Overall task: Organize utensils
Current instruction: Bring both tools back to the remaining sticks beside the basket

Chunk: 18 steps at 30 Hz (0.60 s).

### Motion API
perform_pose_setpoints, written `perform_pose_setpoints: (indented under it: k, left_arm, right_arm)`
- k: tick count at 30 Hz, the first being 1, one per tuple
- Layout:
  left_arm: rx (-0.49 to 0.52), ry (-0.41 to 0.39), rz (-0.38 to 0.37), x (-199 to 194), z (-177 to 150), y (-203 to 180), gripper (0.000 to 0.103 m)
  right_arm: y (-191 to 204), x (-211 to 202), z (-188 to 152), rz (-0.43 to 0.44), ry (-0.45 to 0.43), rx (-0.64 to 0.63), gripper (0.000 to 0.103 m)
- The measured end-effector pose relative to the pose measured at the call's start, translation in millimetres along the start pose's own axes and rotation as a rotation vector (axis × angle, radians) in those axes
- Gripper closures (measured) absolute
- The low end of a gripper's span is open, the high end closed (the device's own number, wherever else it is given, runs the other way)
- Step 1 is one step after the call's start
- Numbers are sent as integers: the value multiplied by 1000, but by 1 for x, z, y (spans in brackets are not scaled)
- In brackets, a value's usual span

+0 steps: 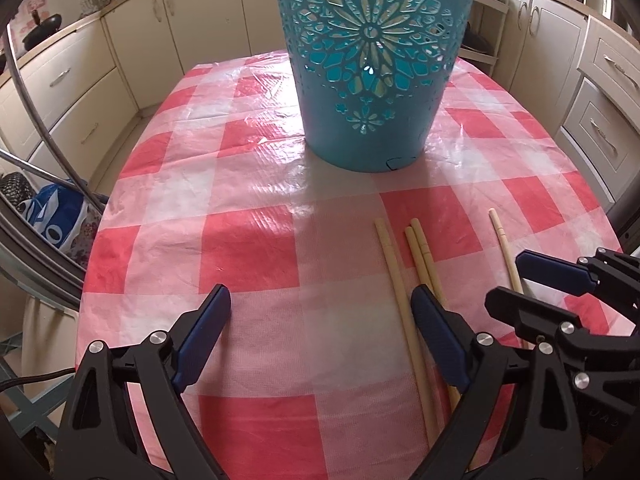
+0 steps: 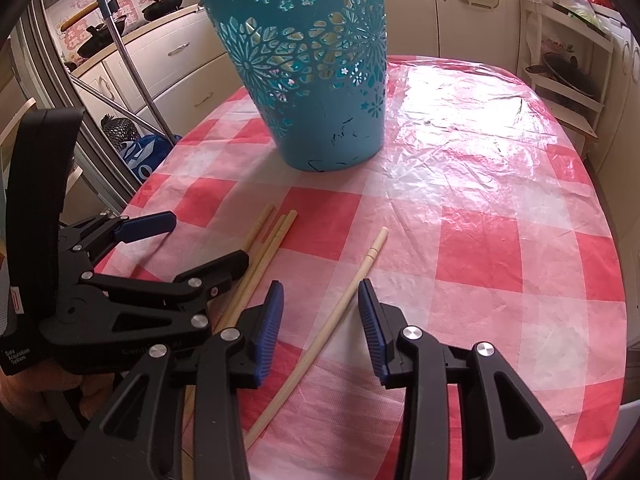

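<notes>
A teal cut-out basket [image 1: 368,64] stands upright at the table's middle; it also shows in the right wrist view [image 2: 316,76]. Several wooden chopsticks lie flat on the checked cloth: a group of three [image 1: 416,276] and one apart [image 1: 506,252]. In the right wrist view the group [image 2: 260,256] lies left and the single chopstick [image 2: 336,320] runs between my right gripper's [image 2: 320,296] open fingers. My left gripper [image 1: 320,300] is open and empty, its right finger [image 1: 436,336] over the group of three. The right gripper [image 1: 520,280] also shows at the left wrist view's right edge.
The table [image 2: 500,240] has a pink-and-white checked plastic cloth. Cream kitchen cabinets [image 1: 72,92] ring the room. A blue bag [image 1: 56,216] and metal poles [image 2: 132,76] stand to the table's left. A shelf rack [image 2: 568,76] stands at the right.
</notes>
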<state>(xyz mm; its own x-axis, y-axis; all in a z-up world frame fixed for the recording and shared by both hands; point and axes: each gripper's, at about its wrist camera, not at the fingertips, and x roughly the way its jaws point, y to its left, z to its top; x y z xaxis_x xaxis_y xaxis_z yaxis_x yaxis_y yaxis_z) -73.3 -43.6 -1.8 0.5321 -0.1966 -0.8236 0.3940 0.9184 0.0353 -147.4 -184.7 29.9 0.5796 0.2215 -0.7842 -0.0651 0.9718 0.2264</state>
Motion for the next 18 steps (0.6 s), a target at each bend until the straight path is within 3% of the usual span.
perform_pose_setpoints:
  k: [11, 13, 15, 18]
  left_arm:
    - [40, -43, -67, -6, 1, -6, 55]
    - [53, -45, -96, -7, 0, -8, 71]
    - [40, -36, -135, -9, 0, -7, 80]
    - [26, -15, -155, -8, 2, -5, 79]
  right_arm:
    - [-1, 0, 0, 3, 1, 8, 64]
    - [-1, 0, 0, -2, 1, 3, 64]
    - [0, 0, 0, -5, 0, 2, 64]
    - [0, 0, 1, -6, 0, 6, 64]
